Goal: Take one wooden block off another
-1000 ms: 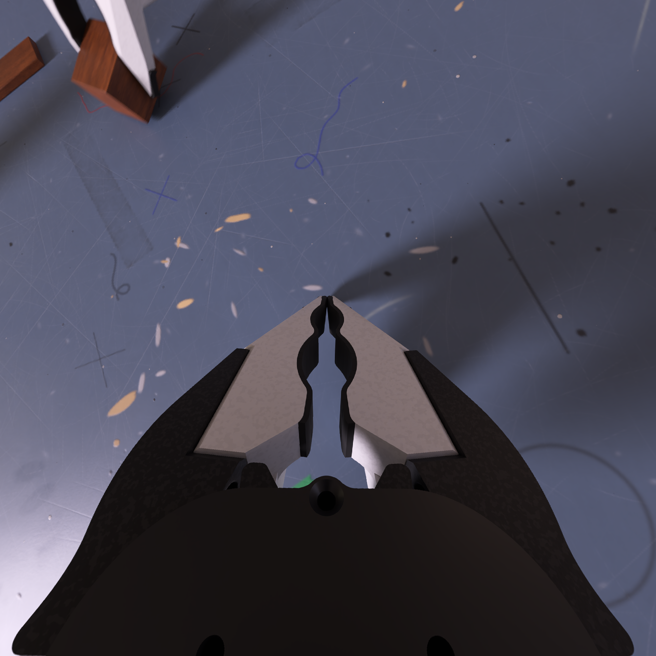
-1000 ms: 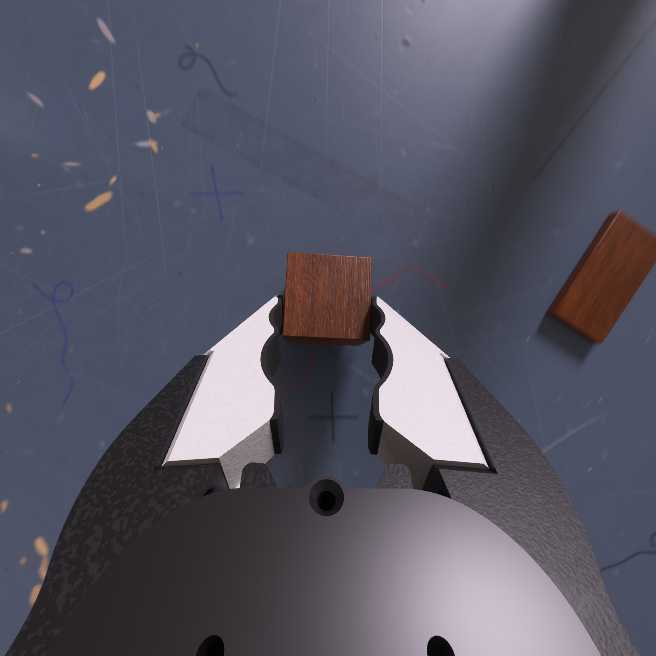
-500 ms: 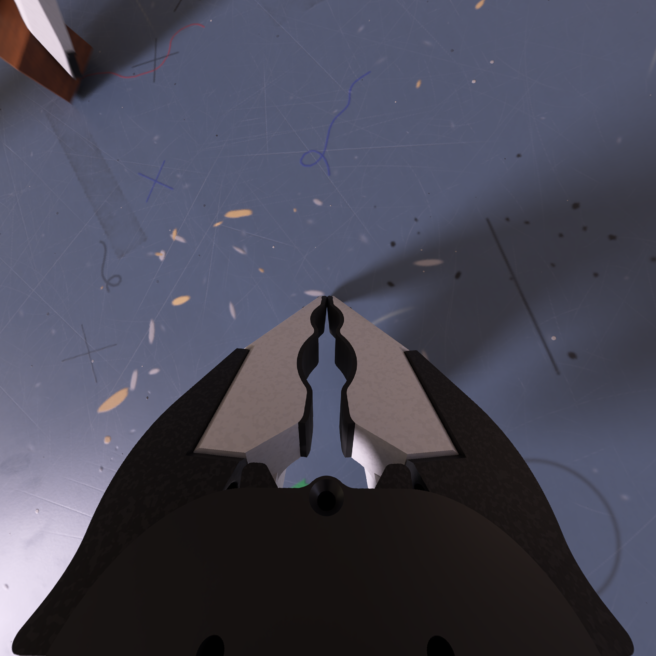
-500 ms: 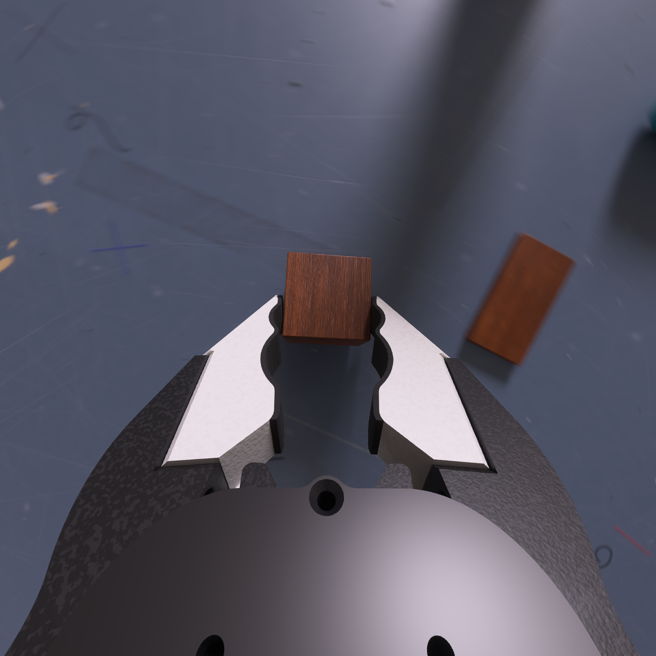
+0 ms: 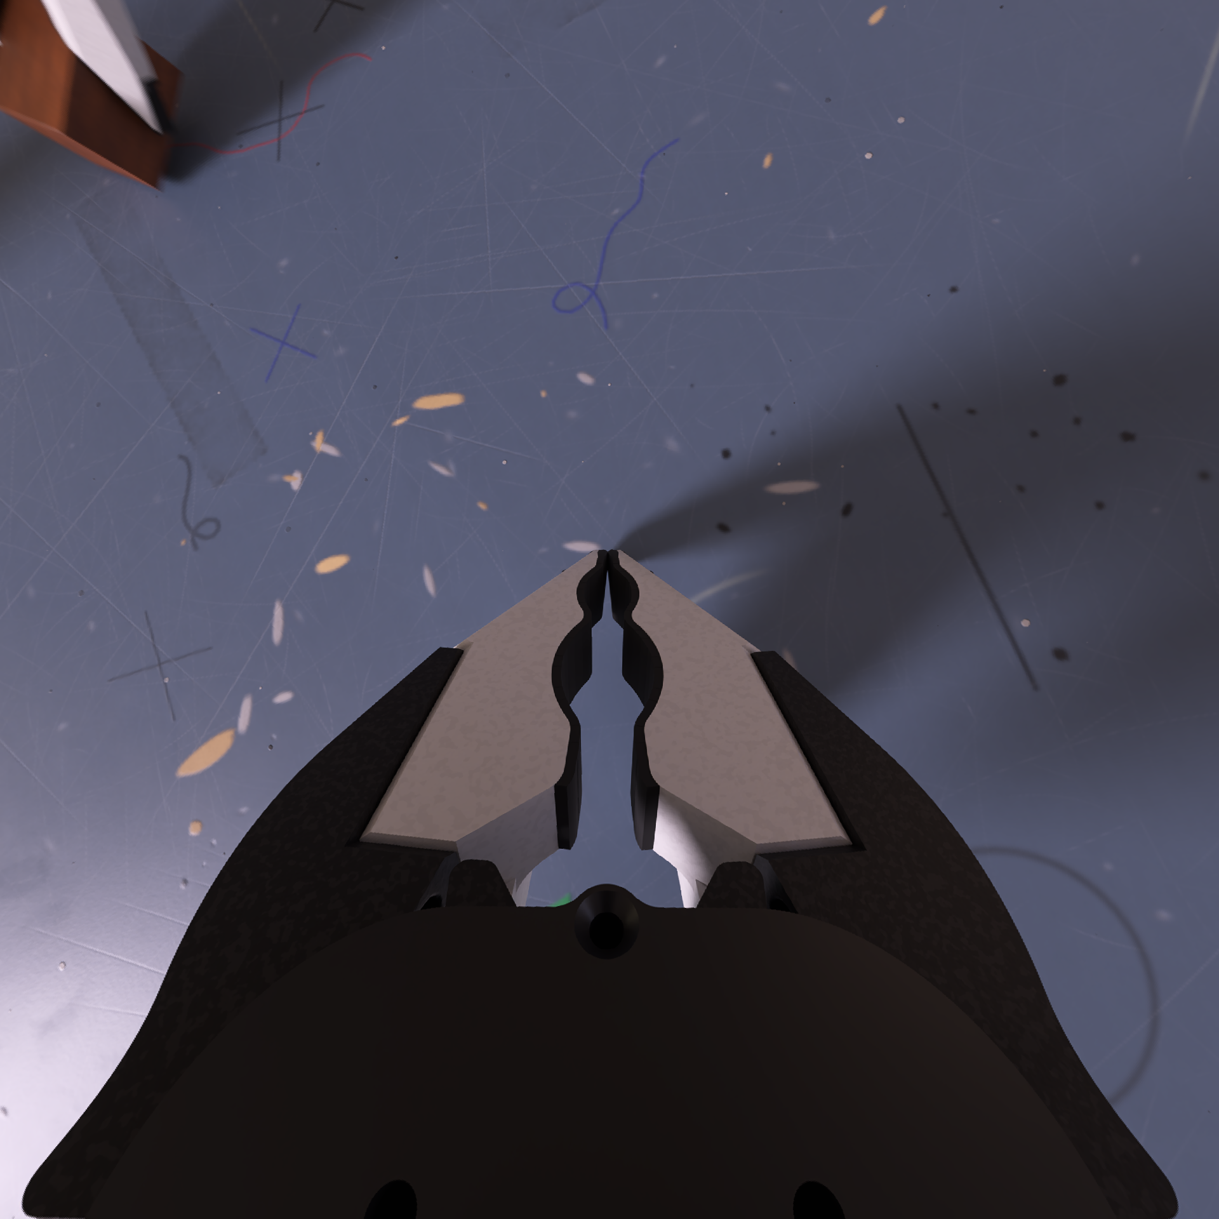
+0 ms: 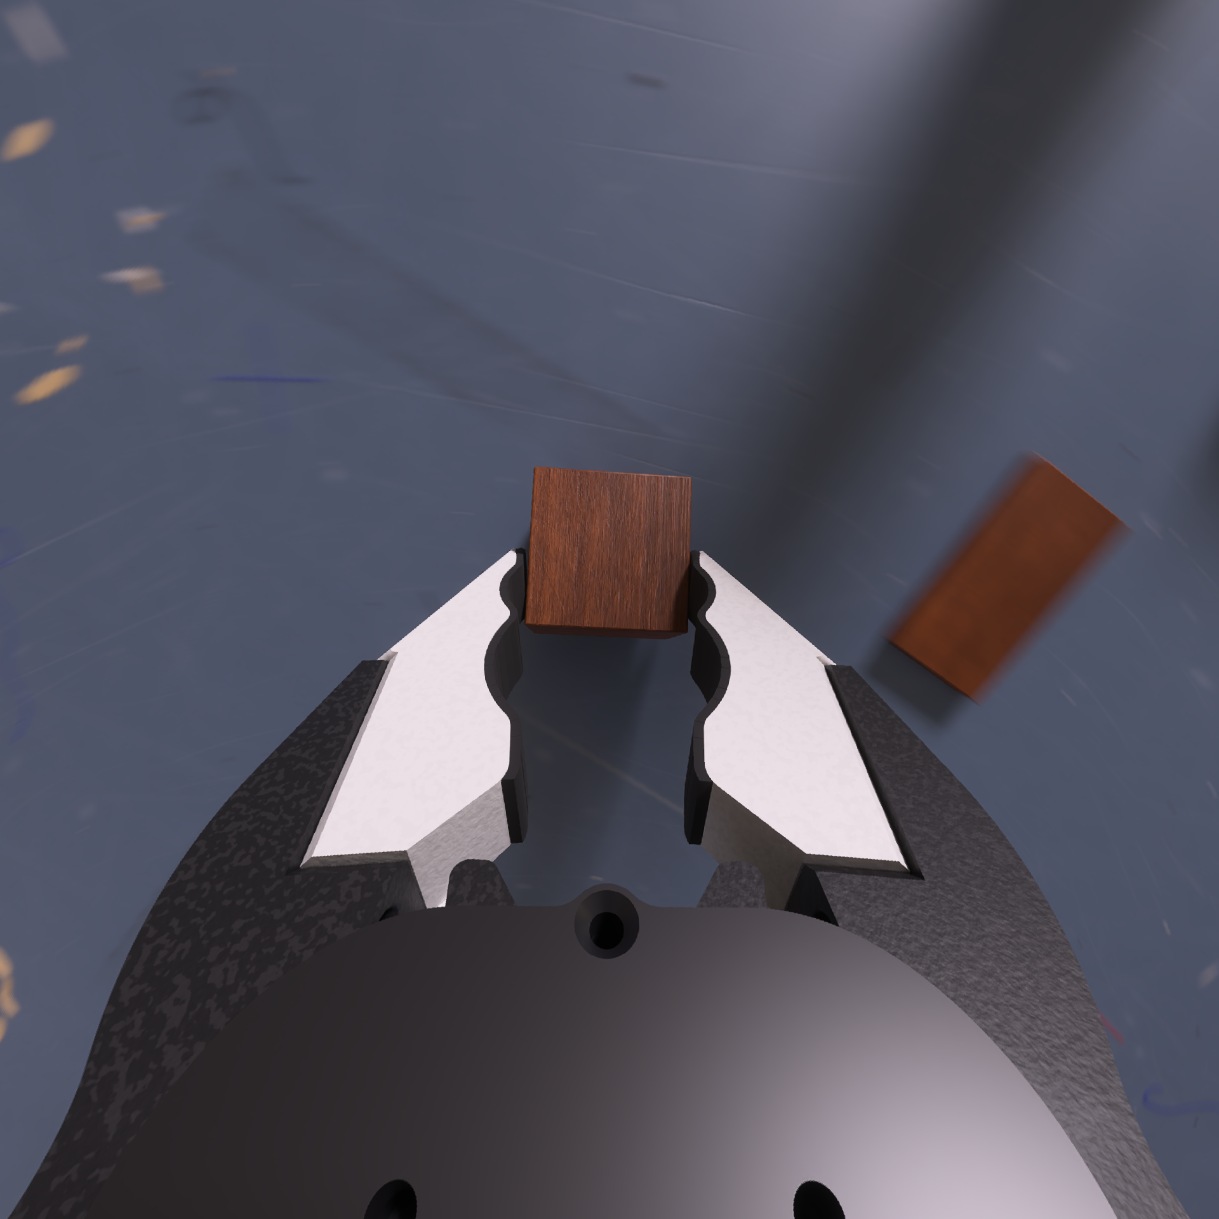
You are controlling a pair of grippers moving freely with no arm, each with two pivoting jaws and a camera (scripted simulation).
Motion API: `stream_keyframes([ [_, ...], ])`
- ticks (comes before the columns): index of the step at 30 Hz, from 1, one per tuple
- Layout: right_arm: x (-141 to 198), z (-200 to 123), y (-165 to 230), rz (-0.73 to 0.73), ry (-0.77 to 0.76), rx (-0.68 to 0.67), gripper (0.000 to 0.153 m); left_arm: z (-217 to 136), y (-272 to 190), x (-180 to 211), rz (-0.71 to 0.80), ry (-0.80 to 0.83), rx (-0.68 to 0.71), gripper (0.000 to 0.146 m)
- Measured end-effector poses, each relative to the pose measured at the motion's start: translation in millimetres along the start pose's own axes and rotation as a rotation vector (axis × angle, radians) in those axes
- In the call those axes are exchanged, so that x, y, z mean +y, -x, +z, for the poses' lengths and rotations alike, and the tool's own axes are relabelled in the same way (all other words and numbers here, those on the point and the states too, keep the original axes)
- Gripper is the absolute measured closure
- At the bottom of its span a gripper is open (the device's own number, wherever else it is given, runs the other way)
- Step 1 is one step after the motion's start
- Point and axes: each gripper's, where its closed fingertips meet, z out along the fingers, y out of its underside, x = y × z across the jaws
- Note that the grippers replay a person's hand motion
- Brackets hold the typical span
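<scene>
My right gripper [image 6: 608, 561] is shut on a dark wooden cube [image 6: 607, 554], held between its fingertips above the blue-grey table. A flat wooden block [image 6: 1002, 574] lies on the table to the right, apart from the cube and blurred. In the left wrist view the same cube [image 5: 59, 99] shows at the top left corner, with a white finger [image 5: 105, 59] of the right gripper over it. My left gripper [image 5: 607, 557] is shut and empty, its tips together over the table.
The scratched blue-grey table [image 5: 791, 231] carries pen marks, scattered pale flecks [image 5: 438, 400] and a strip of clear tape [image 5: 178, 349]. Broad shadows cross its right side.
My right gripper has carried the cube along over the table; the flat block has shifted in its view and the background blurs. The cube sits farther toward the left view's corner than 1.0 s ago. The left gripper stays shut.
</scene>
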Motion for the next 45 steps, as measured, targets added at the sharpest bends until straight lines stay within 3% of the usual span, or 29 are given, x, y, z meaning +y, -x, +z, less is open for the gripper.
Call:
stream_keyframes([
  [3,-32,12,52,-0.198,0.012,-0.036,0.104,0,0,0,-0.001,0.004,0.014,0.146],
  [4,-45,17,46,-0.209,-0.004,-0.011,0.104,0,0,0,0.0,0.004,0.016,0.146],
  [6,-54,21,4,-0.082,-0.032,0.025,0.104,0,0,0,0.002,0.003,0.009,0.146],
  [8,-38,16,-25,0.001,-0.033,0.035,0.104,0,-1,0,0.008,0.003,-0.002,0.146],
  [9,-28,12,-21,-0.017,-0.022,0.028,0.104,0,-1,0,0.01,0.002,-0.006,0.146],
  [13,-30,11,72,-0.264,0.006,-0.051,0.104,0,-1,0,0.011,0.0,0.005,0.146],
  [15,-51,19,80,-0.321,-0.007,-0.021,0.104,0,-1,0,0.014,0.0,0.009,0.146],
  [17,-64,24,42,-0.208,-0.041,0.023,0.104,0,-2,0,0.017,-0.001,0.004,0.146],
  [19,-52,21,11,-0.105,-0.039,0.019,0.104,0,-2,0,0.02,-0.004,-0.005,0.146],
  [22,-33,13,48,-0.202,-0.009,-0.03,0.104,0,-2,0,0.026,-0.003,-0.007,0.146],
  [25,-48,19,95,-0.327,-0.025,-0.06,0.104,0,-2,0,0.023,-0.003,0.0,0.146],
  [27,-59,23,77,-0.245,-0.076,-0.052,0.104,0,-2,0,0.026,-0.003,-0.004,0.146],
  [30,-40,16,39,-0.124,-0.083,-0.015,0.104,0,-3,0,0.032,-0.005,-0.015,0.146],
  [33,-33,13,84,-0.213,-0.057,-0.049,0.104,-1,-3,0,0.036,-0.005,-0.013,0.146],
  [36,-62,25,110,-0.292,-0.088,-0.071,0.104,-1,-3,0,0.036,-0.005,-0.008,0.146],
  [38,-65,26,69,-0.18,-0.115,-0.038,0.104,-1,-3,0,0.04,-0.005,-0.013,0.146],
  [40,-42,17,36,-0.078,-0.104,-0.01,0.104,-1,-4,0,0.045,-0.006,-0.021,0.146],
  [43,-20,9,72,-0.161,-0.076,-0.064,0.104,-1,-4,0,0.045,-0.011,-0.016,0.146],
  [45,-36,15,110,-0.266,-0.071,-0.09,0.104,-1,-4,0,0.045,-0.012,-0.011,0.146],
])
